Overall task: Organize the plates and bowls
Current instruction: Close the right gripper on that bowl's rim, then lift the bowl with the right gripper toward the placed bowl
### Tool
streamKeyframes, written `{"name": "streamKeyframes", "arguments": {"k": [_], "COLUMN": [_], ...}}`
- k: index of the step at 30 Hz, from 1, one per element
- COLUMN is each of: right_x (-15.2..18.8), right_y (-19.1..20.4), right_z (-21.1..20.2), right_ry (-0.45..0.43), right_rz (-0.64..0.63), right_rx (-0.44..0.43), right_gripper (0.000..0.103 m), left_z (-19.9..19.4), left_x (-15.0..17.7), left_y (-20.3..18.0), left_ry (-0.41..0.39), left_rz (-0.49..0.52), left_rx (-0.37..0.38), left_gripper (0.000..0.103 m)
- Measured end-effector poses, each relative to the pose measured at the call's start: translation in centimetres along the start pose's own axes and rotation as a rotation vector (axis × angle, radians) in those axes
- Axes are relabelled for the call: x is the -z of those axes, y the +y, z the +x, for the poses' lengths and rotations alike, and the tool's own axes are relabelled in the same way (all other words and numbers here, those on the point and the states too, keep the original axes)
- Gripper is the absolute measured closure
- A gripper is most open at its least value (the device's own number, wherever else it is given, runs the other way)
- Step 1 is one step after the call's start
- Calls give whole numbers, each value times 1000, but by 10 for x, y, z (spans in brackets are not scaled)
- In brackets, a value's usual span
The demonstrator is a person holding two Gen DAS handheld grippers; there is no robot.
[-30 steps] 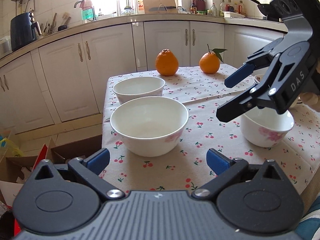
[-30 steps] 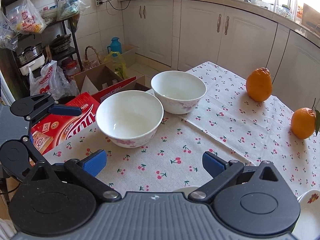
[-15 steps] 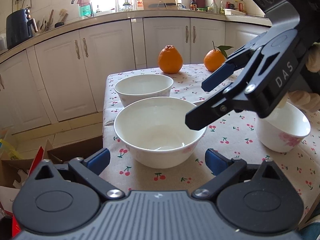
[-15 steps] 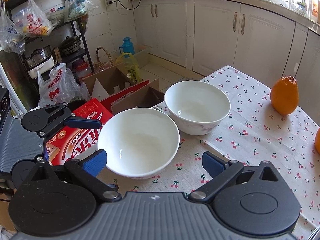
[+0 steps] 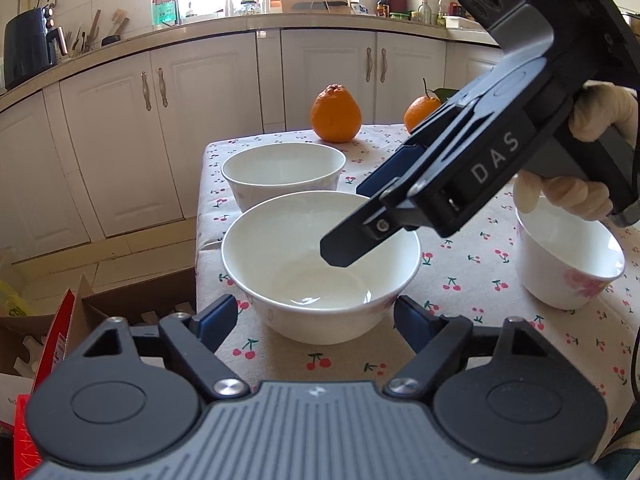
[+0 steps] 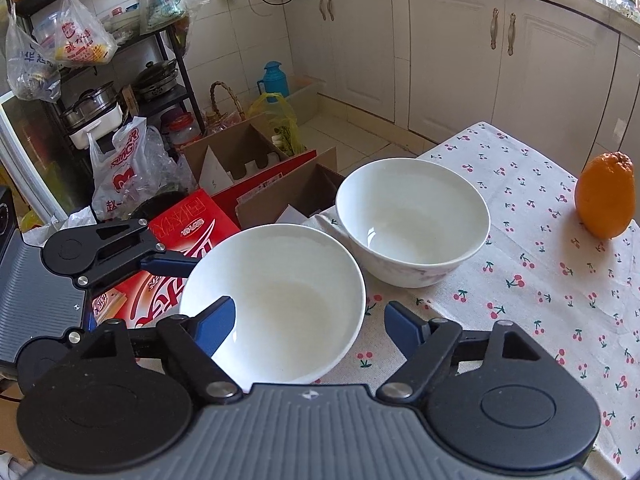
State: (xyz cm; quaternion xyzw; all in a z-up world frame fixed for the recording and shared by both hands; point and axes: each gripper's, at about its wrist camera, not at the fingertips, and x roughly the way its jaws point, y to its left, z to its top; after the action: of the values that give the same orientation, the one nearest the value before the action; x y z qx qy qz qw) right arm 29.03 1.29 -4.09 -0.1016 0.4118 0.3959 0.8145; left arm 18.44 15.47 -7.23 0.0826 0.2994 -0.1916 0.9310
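The near white bowl (image 5: 320,272) stands on the cherry-print tablecloth (image 5: 460,280) by the table's left edge. A second white bowl (image 5: 284,176) stands just behind it. My left gripper (image 5: 314,320) is low at the near bowl's side and its jaws are closing; the bowl's lower wall lies between the fingers, with no pad seen pressing. My right gripper (image 6: 308,328) comes down over the same bowl (image 6: 276,300), jaws closing, with the rim between them. Its left finger (image 6: 216,324) is inside and its right finger (image 6: 400,332) outside, clear of the wall.
A small white bowl with a pink flower (image 5: 568,264) stands at the right, below a gloved hand (image 5: 560,196). Two oranges (image 5: 336,114) (image 5: 422,114) sit at the table's far end. Cardboard boxes and red cartons (image 6: 188,232) crowd the floor off the table's left edge.
Both grippers have closed in on the near bowl and their jaws have narrowed. The right gripper has swung over the bowl and put one finger inside its rim.
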Motion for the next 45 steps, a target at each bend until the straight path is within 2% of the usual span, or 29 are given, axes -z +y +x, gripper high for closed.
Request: {"name": "streamKeyframes", "arguments": {"k": [7, 13, 26, 35, 45], "right_x": [-4, -5, 0, 11, 34], "right_y": [-4, -6, -3, 3, 9], "right_z": [8, 10, 1, -27, -77], "right_ry": [19, 18, 7, -18, -61], "right_rz": [7, 18, 20, 10, -8], "right_rx": [-26, -56, -53, -47, -22], "right_gripper": [33, 34, 34, 33, 33], "left_z": [1, 2, -1, -16, -38], "left_x": [-2, -2, -6, -16, -27], "left_y": [1, 2, -3, -22, -57], "left_ry": [0, -2, 11, 12, -7], "left_rz": [7, 5, 26, 59, 101], "left_rx": [8, 13, 14, 19, 36], "left_gripper": [19, 19, 21, 21, 21]}}
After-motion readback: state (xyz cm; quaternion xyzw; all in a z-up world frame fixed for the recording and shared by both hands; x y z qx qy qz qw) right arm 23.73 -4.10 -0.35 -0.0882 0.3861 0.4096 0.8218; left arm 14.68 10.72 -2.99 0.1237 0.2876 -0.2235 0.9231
